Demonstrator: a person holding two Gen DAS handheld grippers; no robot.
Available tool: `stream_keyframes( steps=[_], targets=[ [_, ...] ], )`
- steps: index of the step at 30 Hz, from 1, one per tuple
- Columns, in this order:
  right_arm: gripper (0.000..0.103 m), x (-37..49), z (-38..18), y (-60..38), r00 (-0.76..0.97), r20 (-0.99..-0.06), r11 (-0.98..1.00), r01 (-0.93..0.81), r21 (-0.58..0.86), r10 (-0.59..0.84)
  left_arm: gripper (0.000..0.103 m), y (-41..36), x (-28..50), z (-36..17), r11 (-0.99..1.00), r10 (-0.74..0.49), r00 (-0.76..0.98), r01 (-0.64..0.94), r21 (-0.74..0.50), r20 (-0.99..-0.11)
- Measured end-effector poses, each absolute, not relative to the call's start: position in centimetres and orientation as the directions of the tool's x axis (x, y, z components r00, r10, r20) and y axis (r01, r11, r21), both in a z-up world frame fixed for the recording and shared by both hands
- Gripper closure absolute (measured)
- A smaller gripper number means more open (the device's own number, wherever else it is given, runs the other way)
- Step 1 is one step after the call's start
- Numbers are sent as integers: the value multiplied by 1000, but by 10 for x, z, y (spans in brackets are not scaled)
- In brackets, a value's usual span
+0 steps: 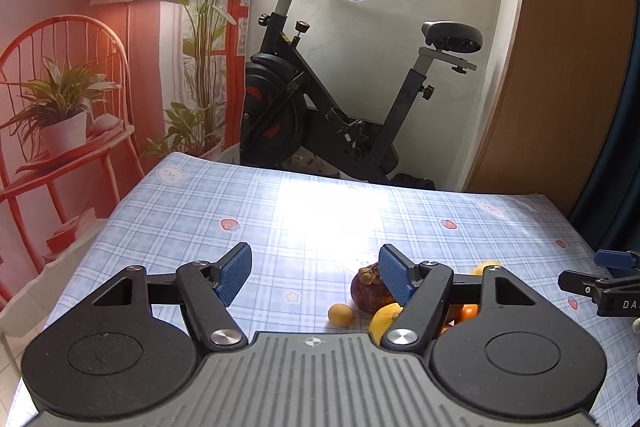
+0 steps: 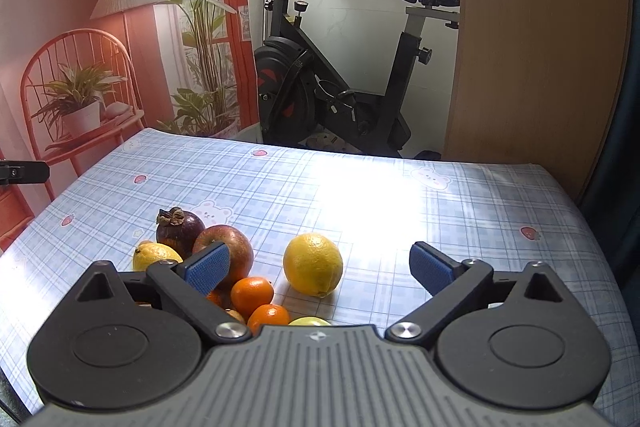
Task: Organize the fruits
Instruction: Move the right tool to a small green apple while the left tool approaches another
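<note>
Left wrist: left gripper (image 1: 316,277) released, nothing between pads; mangosteen (image 1: 366,290) behind the pad at three o'clock, on the table (image 1: 192,215).

Right wrist: right gripper (image 2: 320,273) released wide; lemon (image 2: 313,264) between pads, untouched; apple (image 2: 224,251) at nine o'clock.

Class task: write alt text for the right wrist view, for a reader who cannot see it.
An open claw hovers over a checked tablecloth, a lemon between its fingers. To the left cluster an apple, mangosteen, oranges and another lemon.
</note>
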State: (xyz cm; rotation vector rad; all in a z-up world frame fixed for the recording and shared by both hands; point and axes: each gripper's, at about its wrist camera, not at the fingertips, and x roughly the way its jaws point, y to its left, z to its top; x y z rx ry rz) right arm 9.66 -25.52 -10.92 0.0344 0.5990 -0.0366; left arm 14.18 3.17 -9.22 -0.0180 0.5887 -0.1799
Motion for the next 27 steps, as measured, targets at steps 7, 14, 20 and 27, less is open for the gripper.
stream_keyframes(
  steps=[7, 14, 20, 27],
  targets=[
    [5, 101, -107, -254, 836, -543, 996, -49, 71, 80, 36, 38, 155, -88, 983, -185, 803, 159, -96, -567],
    [5, 111, -129, -255, 791, -609, 997, -22, 70, 60, 36, 39, 165, -102, 977, -208, 757, 191, -95, -619],
    [13, 118, -137, -260, 770, -637, 999, -14, 48, 41, 42, 39, 182, -111, 972, -236, 729, 187, -145, -643],
    [19, 129, -143, -261, 755, -651, 997, -44, 66, 76, 45, 26, 191, -113, 961, -272, 724, 232, -147, -634]
  ],
)
